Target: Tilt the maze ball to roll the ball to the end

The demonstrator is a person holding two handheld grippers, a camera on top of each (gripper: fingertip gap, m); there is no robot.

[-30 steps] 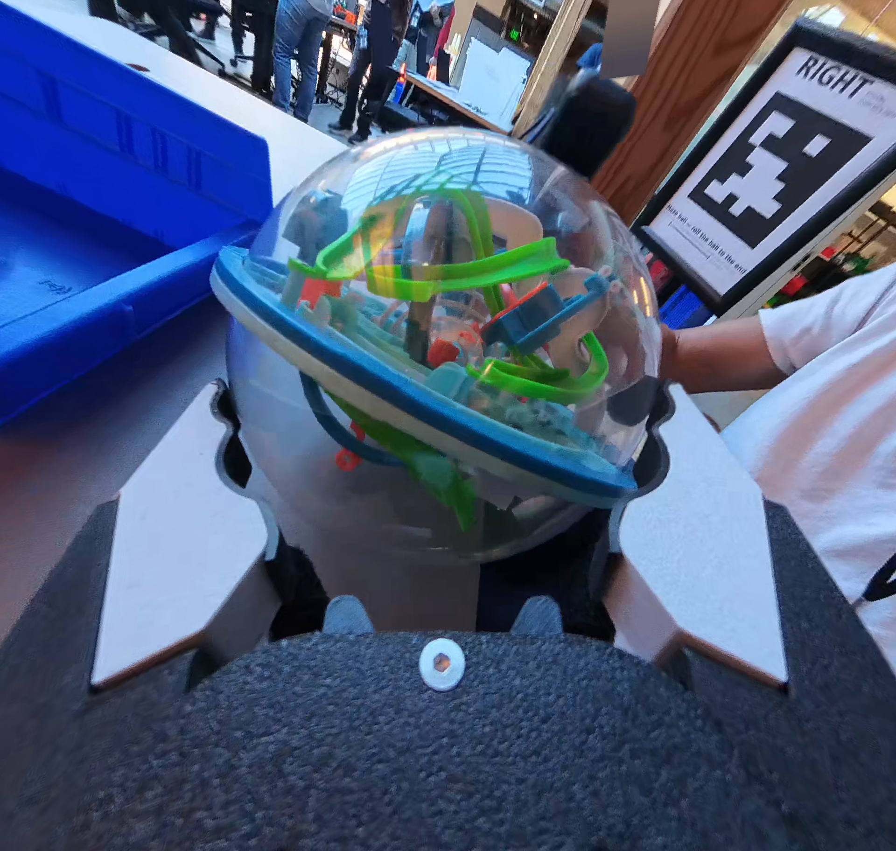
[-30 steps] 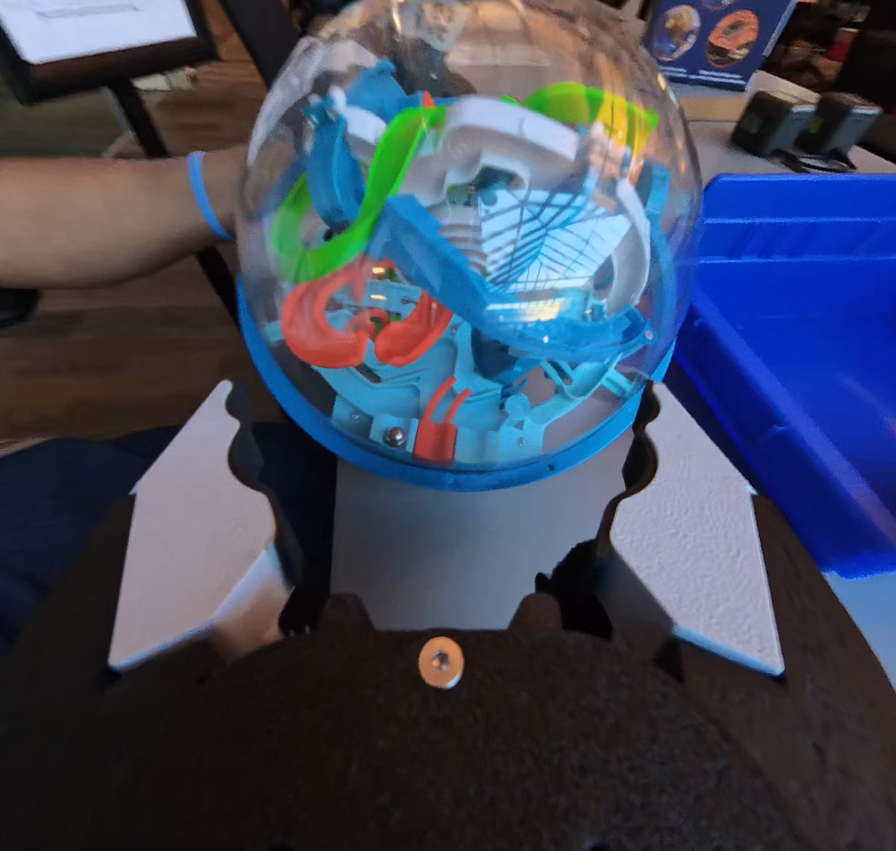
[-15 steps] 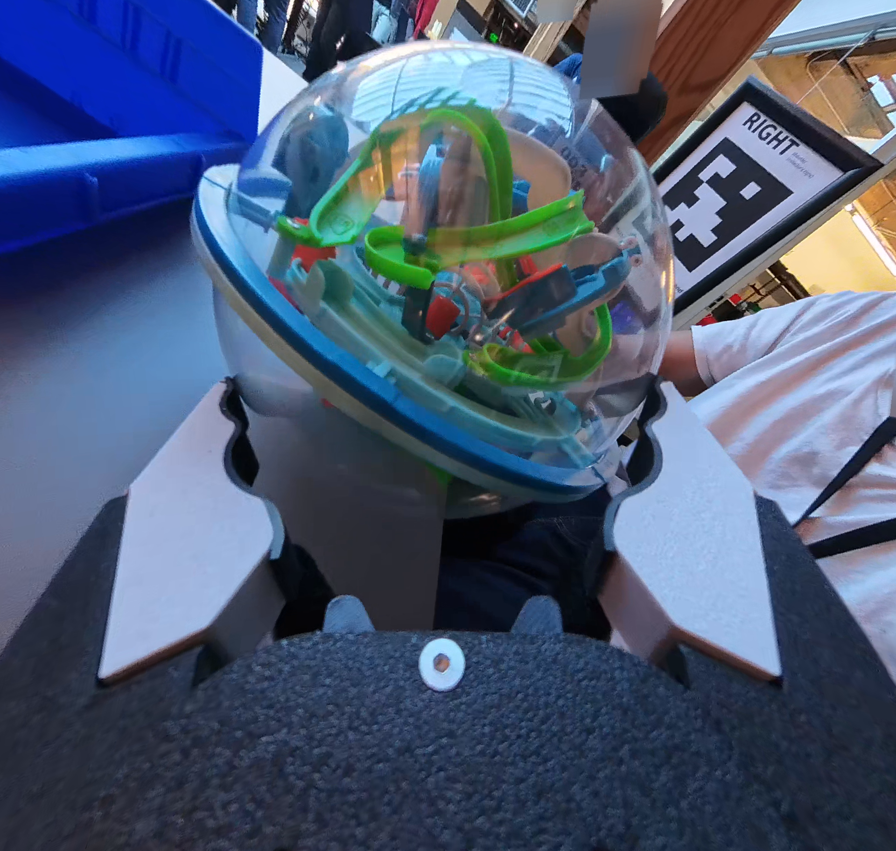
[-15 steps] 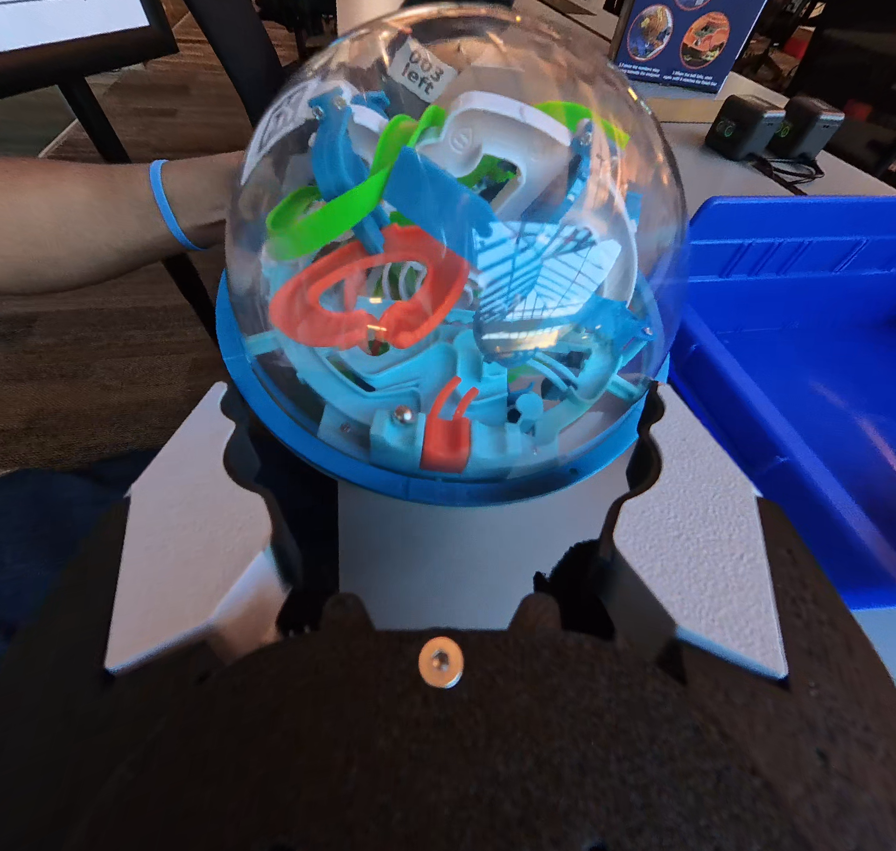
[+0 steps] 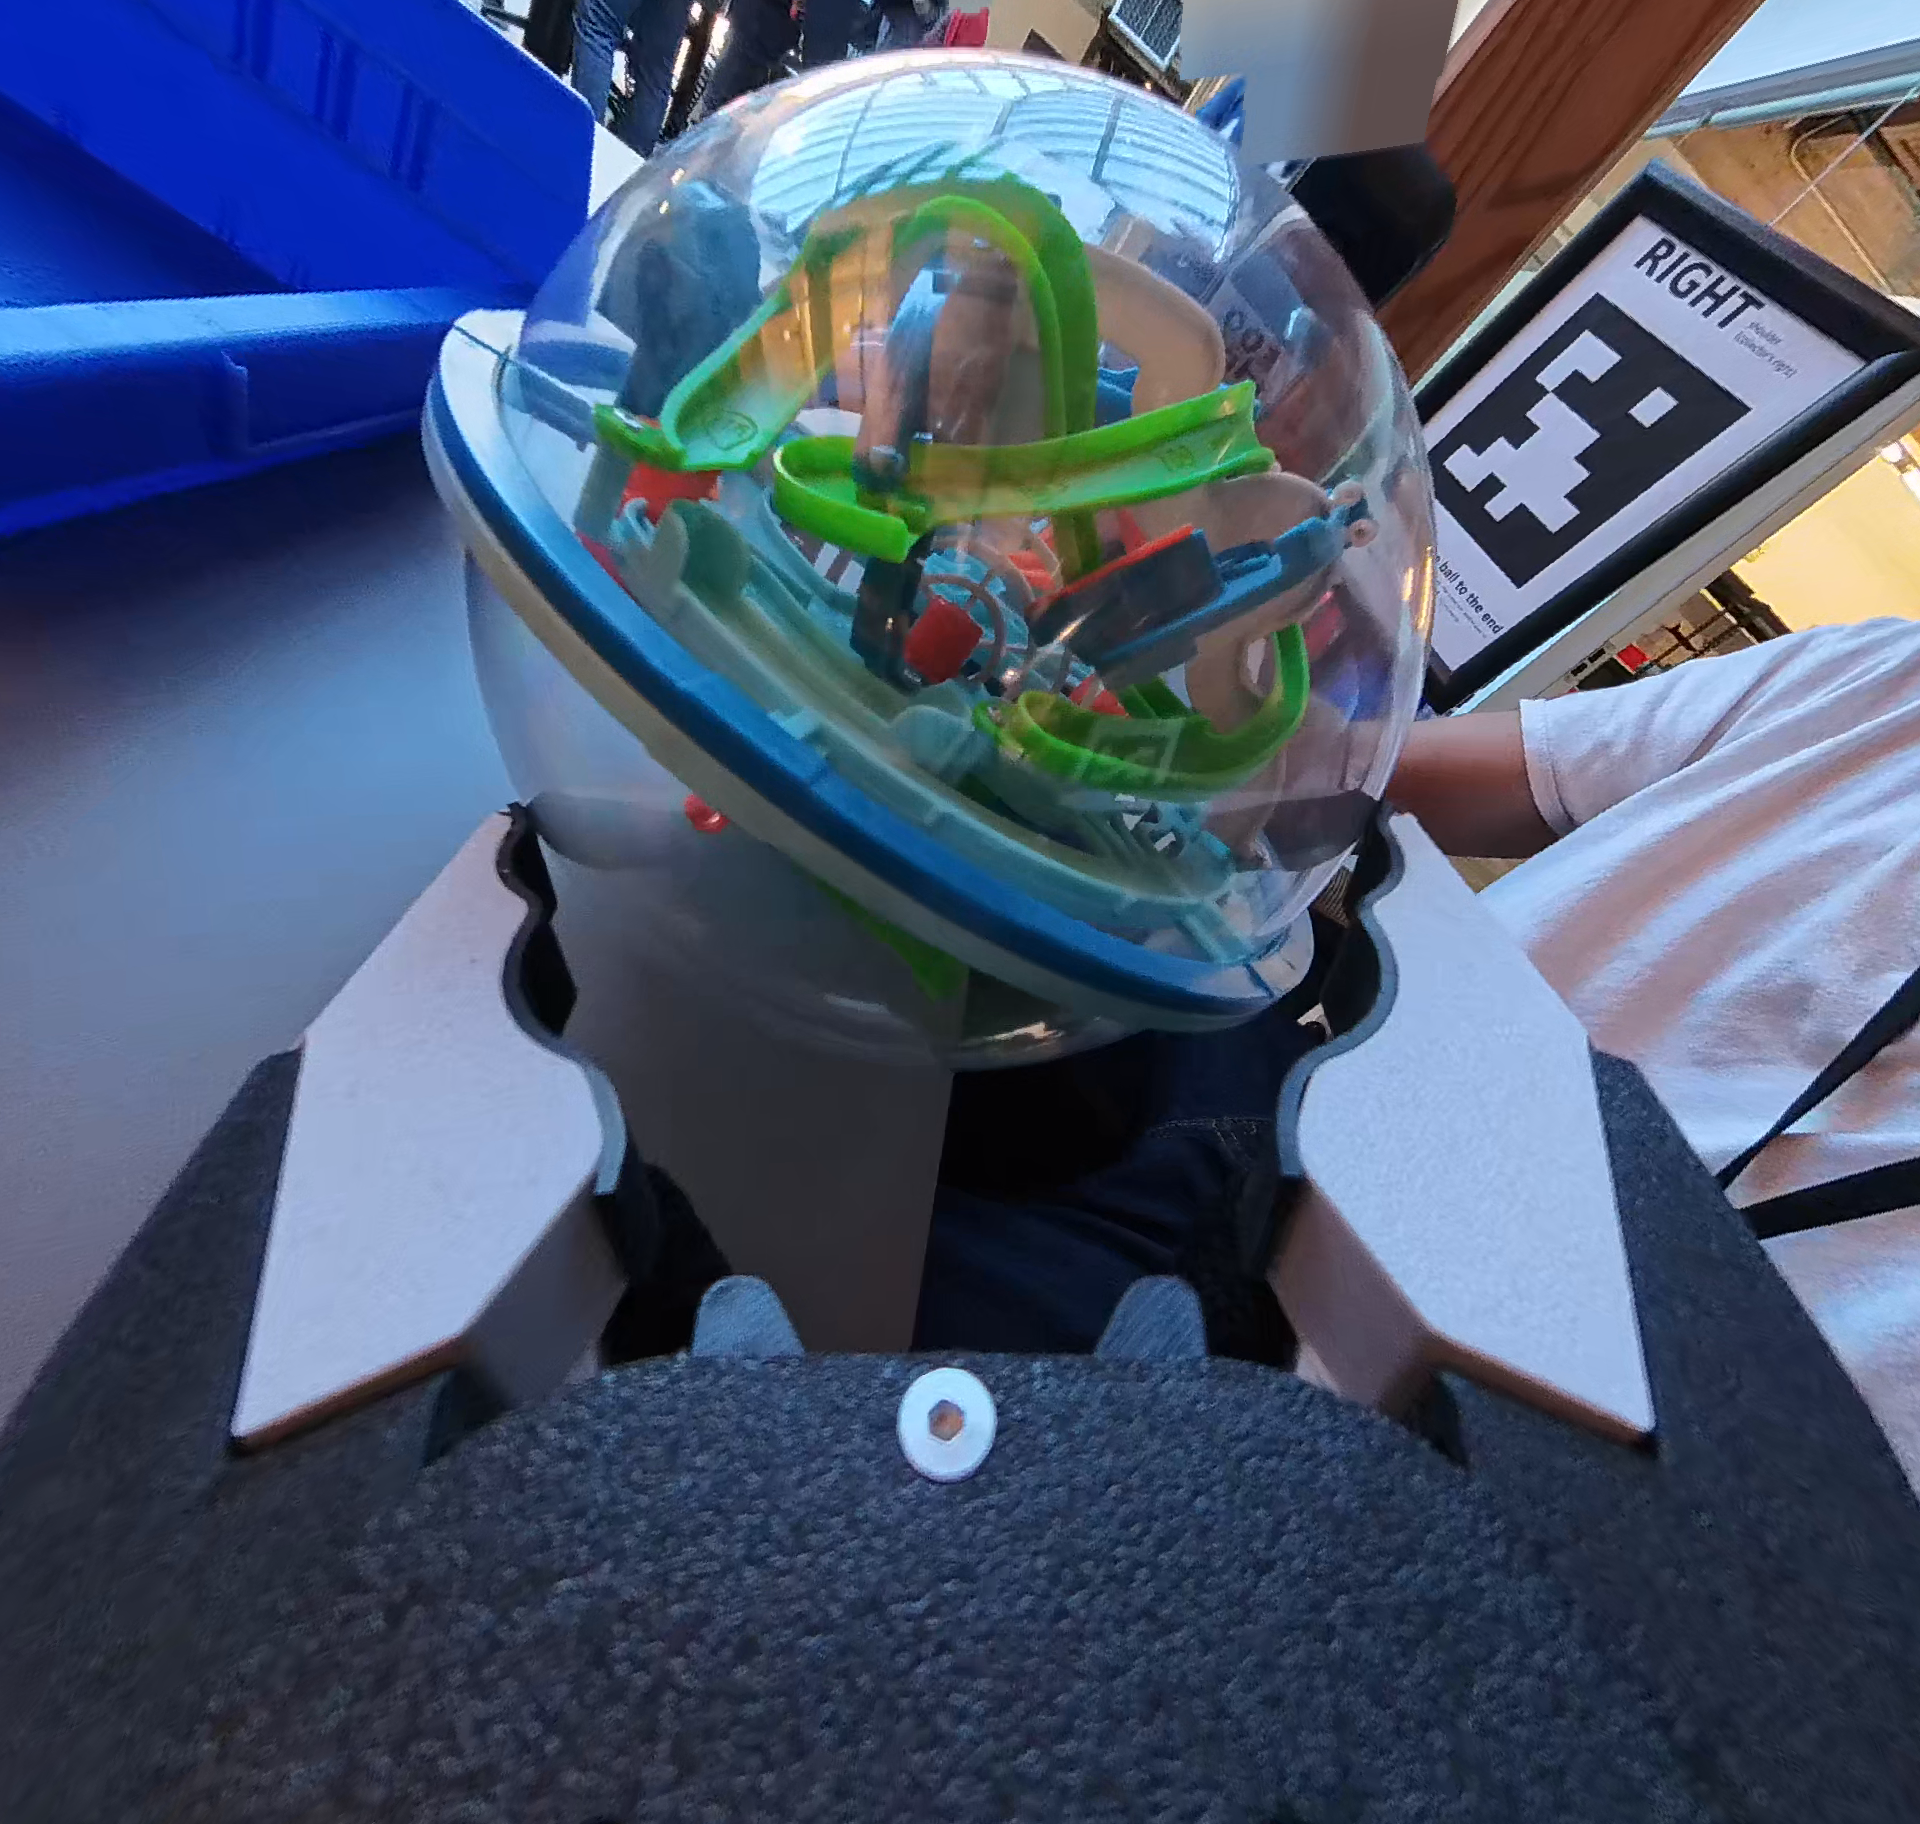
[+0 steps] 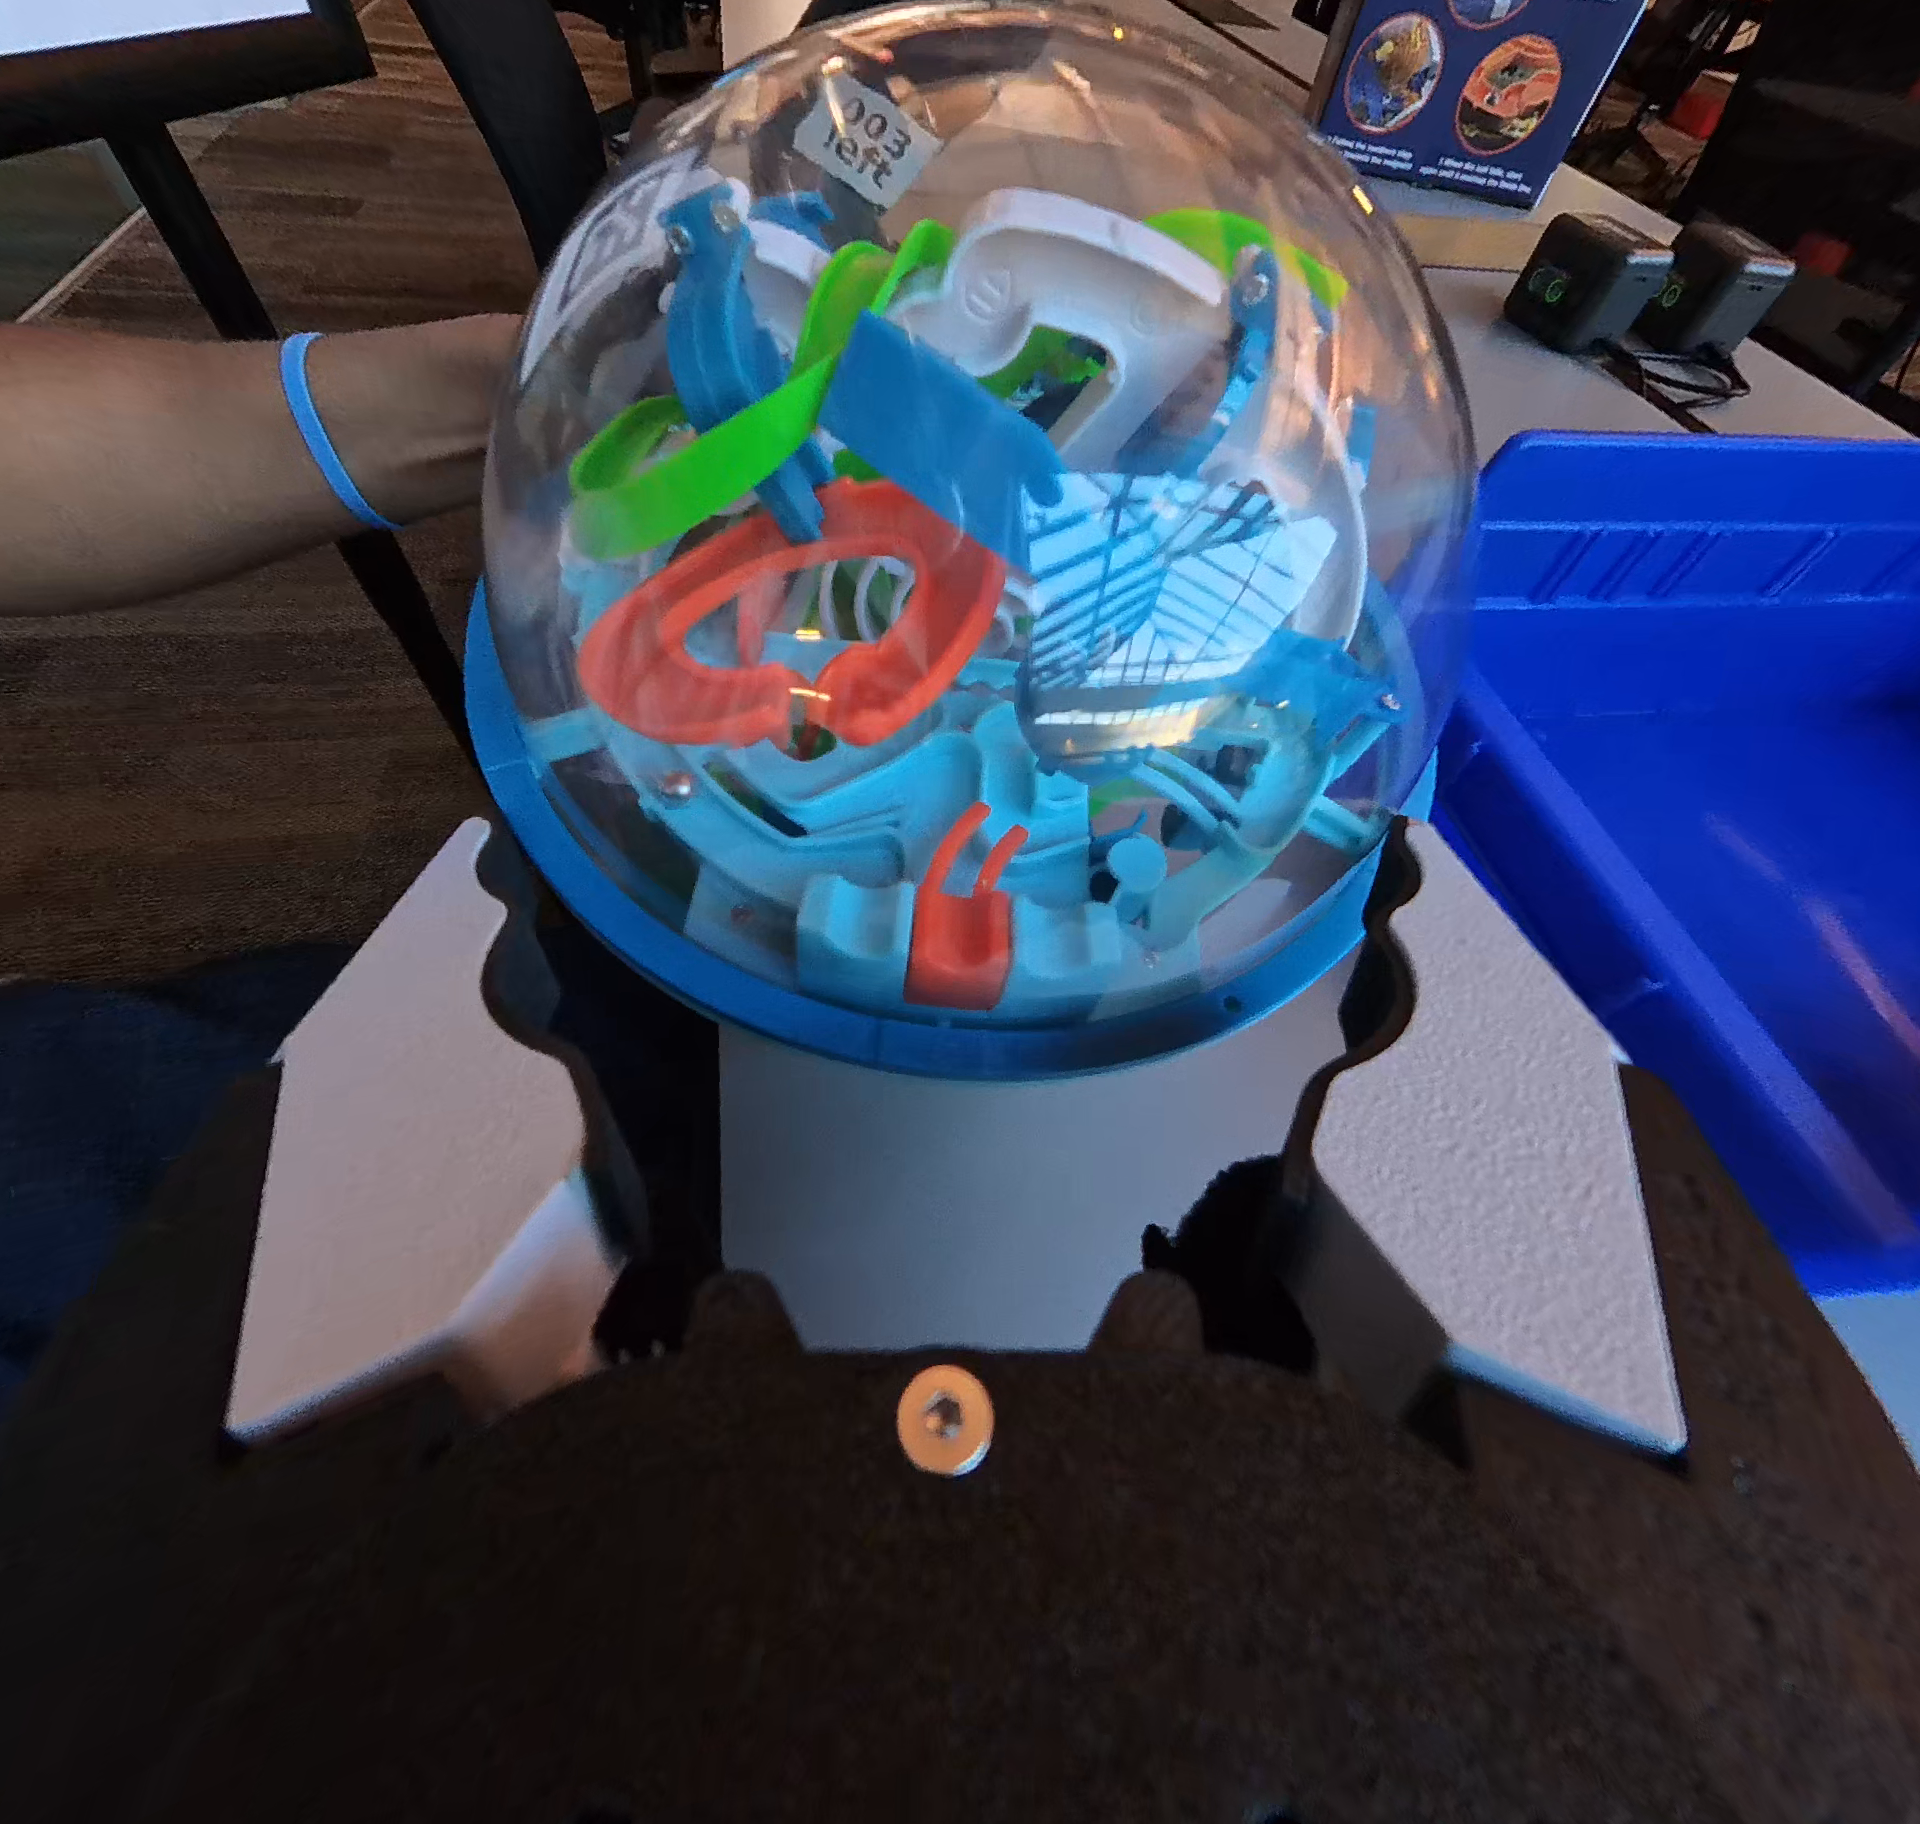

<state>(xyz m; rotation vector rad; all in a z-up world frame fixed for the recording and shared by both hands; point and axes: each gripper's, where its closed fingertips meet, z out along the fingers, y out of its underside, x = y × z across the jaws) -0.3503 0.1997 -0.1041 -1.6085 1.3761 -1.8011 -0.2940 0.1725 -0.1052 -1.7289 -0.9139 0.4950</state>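
The maze ball (image 5: pixel 935 548) is a clear sphere with a blue ring around its middle and green, orange, blue and white tracks inside. It is held in the air, tilted, between both grippers. My left gripper (image 5: pixel 945 829) is shut on its lower half, with one finger on each side. My right gripper (image 6: pixel 943 839) is shut on the maze ball (image 6: pixel 966 527) from the opposite side, fingers against the blue ring. A small steel ball (image 6: pixel 675 787) sits on a light-blue track at the lower left, left of an orange gate (image 6: pixel 961 933).
A blue bin (image 5: pixel 208 216) stands on the grey table (image 5: pixel 208 839); it also shows in the right wrist view (image 6: pixel 1714 735). A framed marker sign (image 5: pixel 1621 444), a person's white sleeve (image 5: pixel 1714 891), an arm with a blue wristband (image 6: pixel 208 465) and two small black devices (image 6: pixel 1652 288) surround the maze ball.
Both grippers have tilted the maze ball while still holding it. The steel ball has rolled from beside the orange gate to the left and up along the light-blue track.
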